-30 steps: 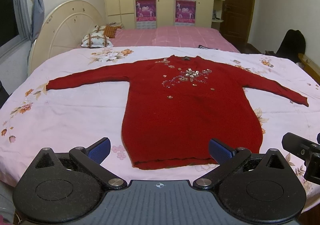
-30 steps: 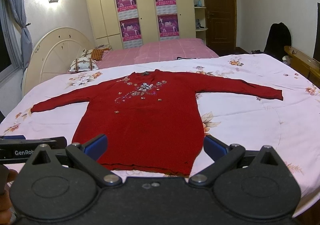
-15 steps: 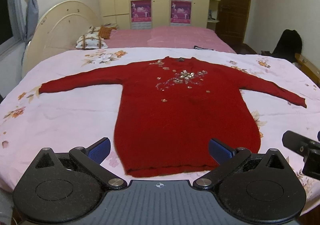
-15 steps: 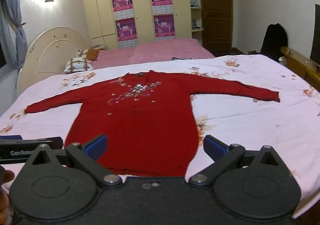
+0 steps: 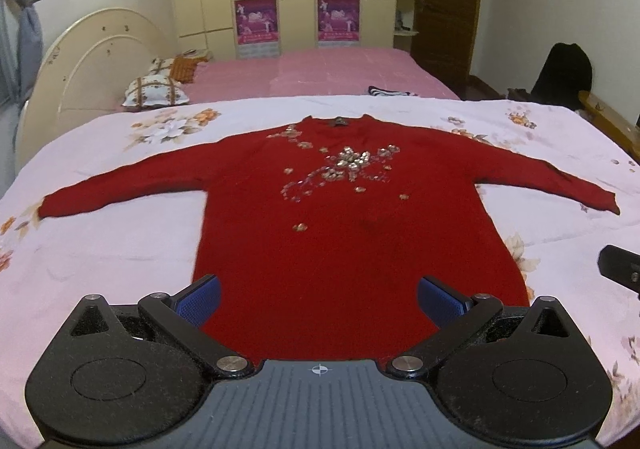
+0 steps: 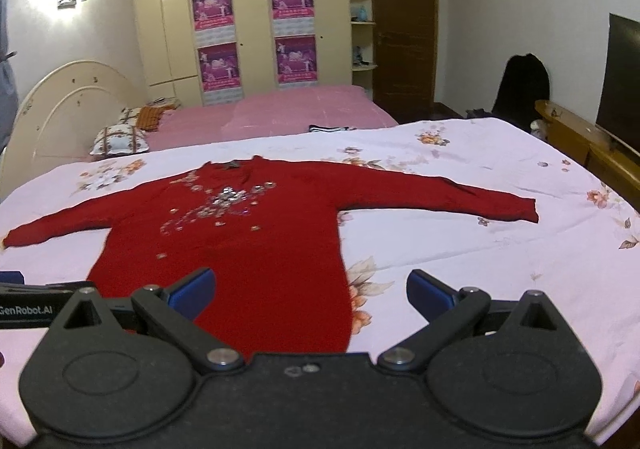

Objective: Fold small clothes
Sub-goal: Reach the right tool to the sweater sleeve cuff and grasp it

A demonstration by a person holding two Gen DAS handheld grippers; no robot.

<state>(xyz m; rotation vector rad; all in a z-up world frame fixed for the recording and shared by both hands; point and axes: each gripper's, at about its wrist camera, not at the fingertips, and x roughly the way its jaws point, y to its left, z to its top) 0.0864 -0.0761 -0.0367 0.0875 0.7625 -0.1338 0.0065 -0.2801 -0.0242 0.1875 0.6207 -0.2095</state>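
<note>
A red long-sleeved sweater (image 5: 344, 233) (image 6: 248, 249) with silver beading on the chest lies flat, sleeves spread, on a white floral sheet (image 5: 112, 249) (image 6: 500, 249). My left gripper (image 5: 319, 297) hovers open over the sweater's lower hem, blue pads wide apart and holding nothing. My right gripper (image 6: 311, 291) is open too, above the hem's right corner, its left pad over red cloth and its right pad over the sheet. The hem itself is hidden behind both gripper bodies. The right gripper's edge (image 5: 620, 269) shows in the left wrist view.
Beyond the sheet a pink bed (image 5: 320, 69) (image 6: 280, 105) carries patterned pillows (image 5: 156, 91). A cream headboard (image 5: 96, 61) stands at left. At right are a wooden bench (image 6: 588, 145), a dark bag (image 6: 520, 85) and a black screen (image 6: 622, 77). Wardrobes line the back wall.
Both grippers have moved forward over the sweater's hem, so the hem edge has slipped out of sight beneath them. Both stay open. The sweater has not moved.
</note>
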